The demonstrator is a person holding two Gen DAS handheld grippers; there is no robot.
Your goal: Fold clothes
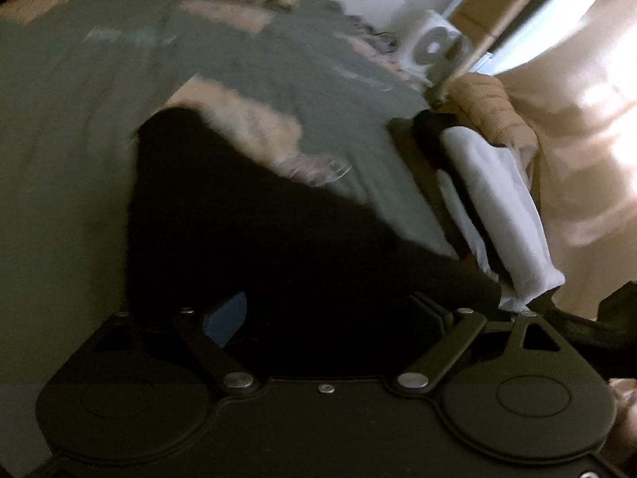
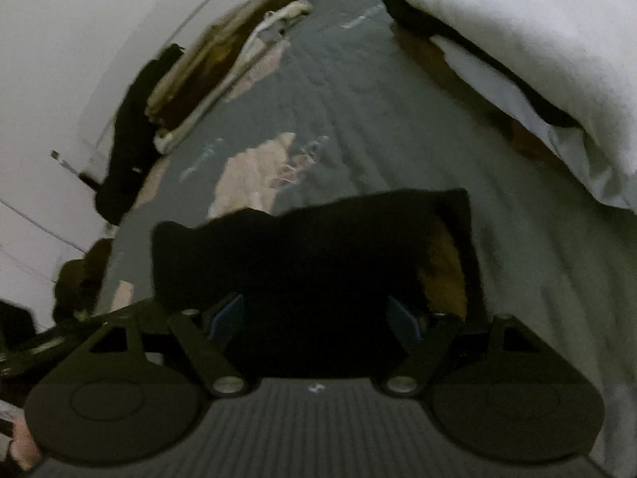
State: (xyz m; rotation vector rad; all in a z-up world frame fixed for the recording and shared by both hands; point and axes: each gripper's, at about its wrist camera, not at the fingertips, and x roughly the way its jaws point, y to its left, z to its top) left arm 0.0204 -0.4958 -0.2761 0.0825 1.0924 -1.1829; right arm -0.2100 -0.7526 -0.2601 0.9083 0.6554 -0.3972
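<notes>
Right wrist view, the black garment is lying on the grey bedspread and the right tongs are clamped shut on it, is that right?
Not quite. The black garment does lie on the grey bedspread, but the right tongs are open, their blue pads spread apart and not pressing the cloth. The right wrist view shows it.

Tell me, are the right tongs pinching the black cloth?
Cannot tell. In the right wrist view the tongs stand wide over the black cloth; darkness hides any touch.

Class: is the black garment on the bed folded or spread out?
Folded: the black garment lies as a compact rectangle with straight edges on the grey bedspread.
</notes>
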